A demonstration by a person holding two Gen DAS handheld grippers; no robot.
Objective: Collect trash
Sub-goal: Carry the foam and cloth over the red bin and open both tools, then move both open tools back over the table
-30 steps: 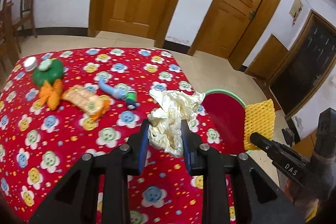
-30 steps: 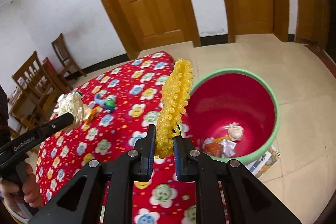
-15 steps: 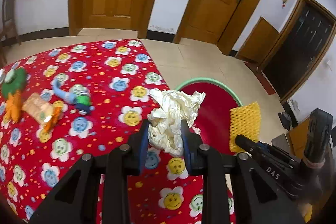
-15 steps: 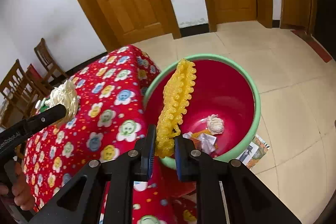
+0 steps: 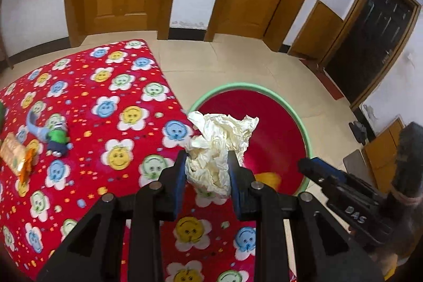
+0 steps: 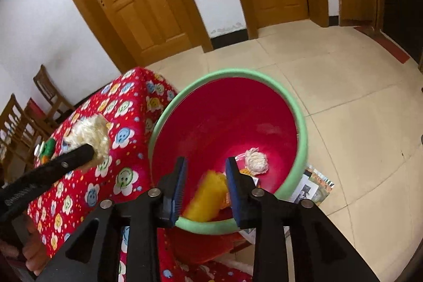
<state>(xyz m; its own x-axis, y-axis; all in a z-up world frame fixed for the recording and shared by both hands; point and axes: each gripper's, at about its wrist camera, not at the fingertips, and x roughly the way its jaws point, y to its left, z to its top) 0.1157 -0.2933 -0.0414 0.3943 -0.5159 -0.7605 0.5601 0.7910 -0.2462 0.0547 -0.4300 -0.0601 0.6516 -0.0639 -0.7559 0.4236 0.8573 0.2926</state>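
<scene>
My left gripper (image 5: 207, 168) is shut on a crumpled cream paper wad (image 5: 219, 147), held above the table edge beside the red bin with the green rim (image 5: 264, 89). My right gripper (image 6: 207, 176) is open and empty over the bin (image 6: 298, 107). A yellow foam net (image 6: 207, 198) is blurred below its jaws, inside the bin; it shows as a yellow blur in the left wrist view (image 5: 267, 177). A white wad (image 6: 256, 160) and other scraps lie on the bin floor. The left gripper and its wad show in the right wrist view (image 6: 90, 136).
The table has a red flowered cloth (image 5: 87, 128). On it lie a green and blue toy (image 5: 54, 135) and an orange wrapper (image 5: 15, 157). Papers (image 6: 314, 184) lie on the tiled floor by the bin. Wooden chairs (image 6: 31, 110) stand to the left.
My right gripper opened and let go of the yellow foam net, which is dropping into the bin. My left gripper carried the paper wad rightward toward the bin.
</scene>
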